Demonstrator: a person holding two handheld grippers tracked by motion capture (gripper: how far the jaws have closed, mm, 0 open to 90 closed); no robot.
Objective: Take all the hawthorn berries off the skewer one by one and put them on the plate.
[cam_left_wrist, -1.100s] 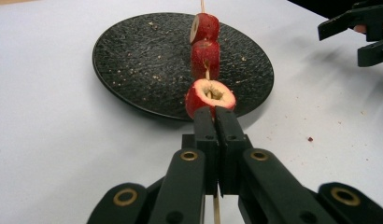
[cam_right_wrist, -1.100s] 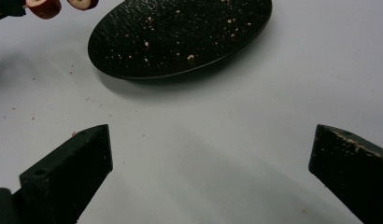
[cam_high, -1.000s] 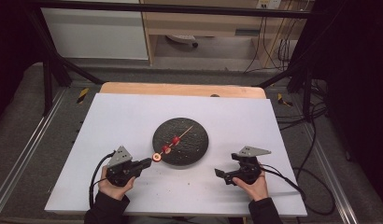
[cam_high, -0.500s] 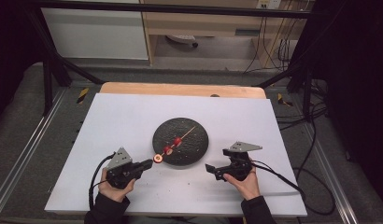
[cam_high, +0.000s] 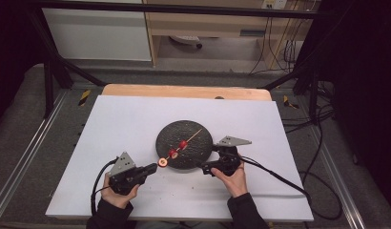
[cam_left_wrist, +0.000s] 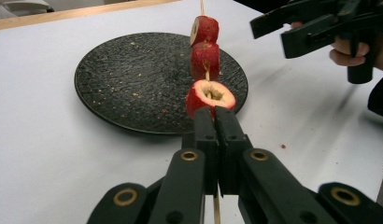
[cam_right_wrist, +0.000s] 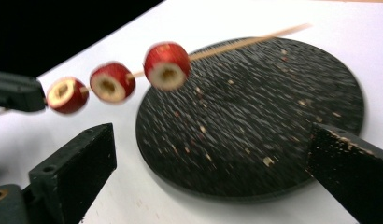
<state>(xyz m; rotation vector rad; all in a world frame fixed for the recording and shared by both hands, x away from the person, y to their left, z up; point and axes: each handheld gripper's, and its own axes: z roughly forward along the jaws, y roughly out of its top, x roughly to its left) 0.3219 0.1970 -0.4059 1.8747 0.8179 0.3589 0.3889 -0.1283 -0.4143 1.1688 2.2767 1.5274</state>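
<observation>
Three hawthorn pieces (cam_left_wrist: 206, 60) on the skewer (cam_right_wrist: 255, 41) my left gripper (cam_left_wrist: 216, 122) clamps; my right gripper (cam_right_wrist: 213, 154), jaws apart, should pinch the outermost squarely.

A thin wooden skewer (cam_high: 186, 140) carries three cored red fruit pieces (cam_left_wrist: 204, 51), held level above the black plate (cam_high: 199, 153), crossing its left rim.
</observation>
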